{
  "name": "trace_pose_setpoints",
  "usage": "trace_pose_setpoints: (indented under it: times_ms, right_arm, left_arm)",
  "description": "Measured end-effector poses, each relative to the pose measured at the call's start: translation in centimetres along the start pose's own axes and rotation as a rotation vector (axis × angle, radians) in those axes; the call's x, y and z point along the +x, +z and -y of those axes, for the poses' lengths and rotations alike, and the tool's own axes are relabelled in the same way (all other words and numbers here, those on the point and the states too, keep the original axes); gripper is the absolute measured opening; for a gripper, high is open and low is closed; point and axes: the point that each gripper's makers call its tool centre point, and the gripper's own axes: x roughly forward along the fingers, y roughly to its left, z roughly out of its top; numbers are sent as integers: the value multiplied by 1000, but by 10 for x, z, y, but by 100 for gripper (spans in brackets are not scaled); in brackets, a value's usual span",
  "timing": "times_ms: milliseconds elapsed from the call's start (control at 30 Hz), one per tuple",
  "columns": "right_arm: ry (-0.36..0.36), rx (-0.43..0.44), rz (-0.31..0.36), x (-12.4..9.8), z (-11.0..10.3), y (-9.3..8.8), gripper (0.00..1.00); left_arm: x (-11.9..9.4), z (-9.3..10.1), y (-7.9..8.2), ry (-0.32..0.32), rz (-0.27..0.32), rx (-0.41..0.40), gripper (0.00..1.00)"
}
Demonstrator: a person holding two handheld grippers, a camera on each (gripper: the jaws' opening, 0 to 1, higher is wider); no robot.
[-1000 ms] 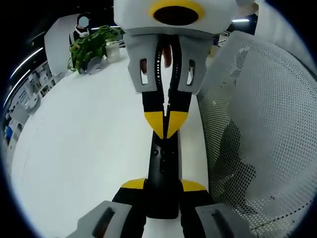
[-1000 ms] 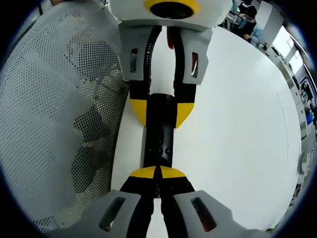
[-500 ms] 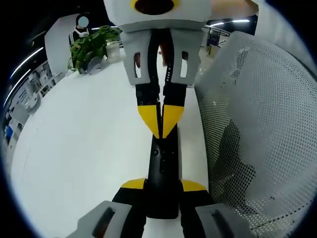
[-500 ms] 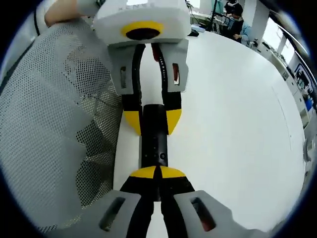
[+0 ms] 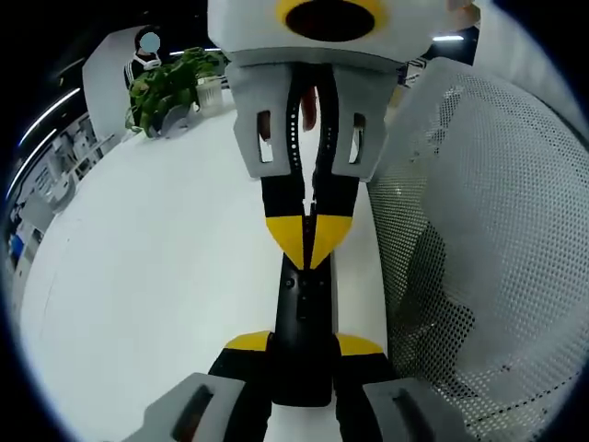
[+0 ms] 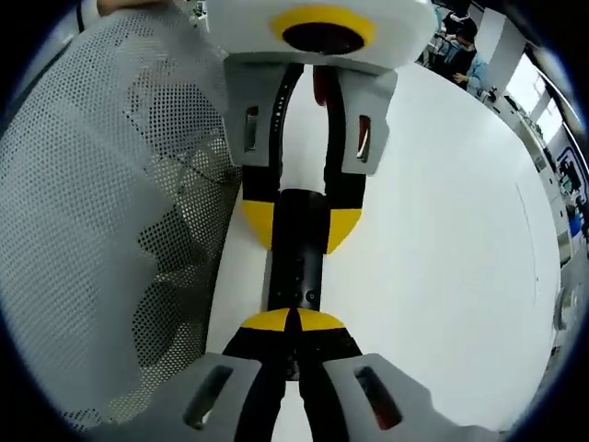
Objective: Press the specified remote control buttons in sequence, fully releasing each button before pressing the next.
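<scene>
Two grippers, left gripper (image 5: 304,345) clamping remote (image 5: 303,318) lengthwise, right gripper (image 6: 294,319) fingers shut atop remote

The remote control (image 5: 304,322) is lying on the table (image 5: 156,295), running lengthwise between the left gripper (image 5: 304,345) fingers (image 5: 248,343), which are sitting against its two sides at the near end, and the right gripper (image 5: 306,241), whose closed fingertips are meeting on its top at the far end. In the right gripper view the remote control (image 6: 296,258) is stretching away from that gripper's (image 6: 293,320) fingers toward the left gripper (image 6: 300,221), which is straddling it. A mesh chair back (image 5: 479,258) is standing just beside the remote, right of the left fingers, and a potted plant (image 5: 170,83) is sitting far beyond them, to their left.
</scene>
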Motion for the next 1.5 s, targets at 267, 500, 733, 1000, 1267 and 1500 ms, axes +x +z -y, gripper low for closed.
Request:
trace_pose_setpoints:
  times_ms: [267, 500, 733, 1000, 1267, 1500]
  right_arm:
    - [-3, 19, 13, 0, 0, -1, 0]
    - [6, 43, 25, -2, 0, -1, 3]
    - [12, 58, 21, -4, 3, -4, 6]
    - [19, 34, 15, -1, -1, 0, 6]
    - [19, 54, 14, -2, 1, -3, 7]
    - [18, 39, -14, 0, 0, -3, 7]
  left_arm:
    - [0, 0, 0, 0, -2, 1, 24]
    - [0, 1, 1, 1, 0, -1, 24]
    - [1, 0, 0, 0, -1, 0, 24]
    - [2, -1, -1, 0, 0, 0, 24]
    - [2, -1, -1, 0, -1, 0, 24]
    - [2, -1, -1, -1, -3, 2, 24]
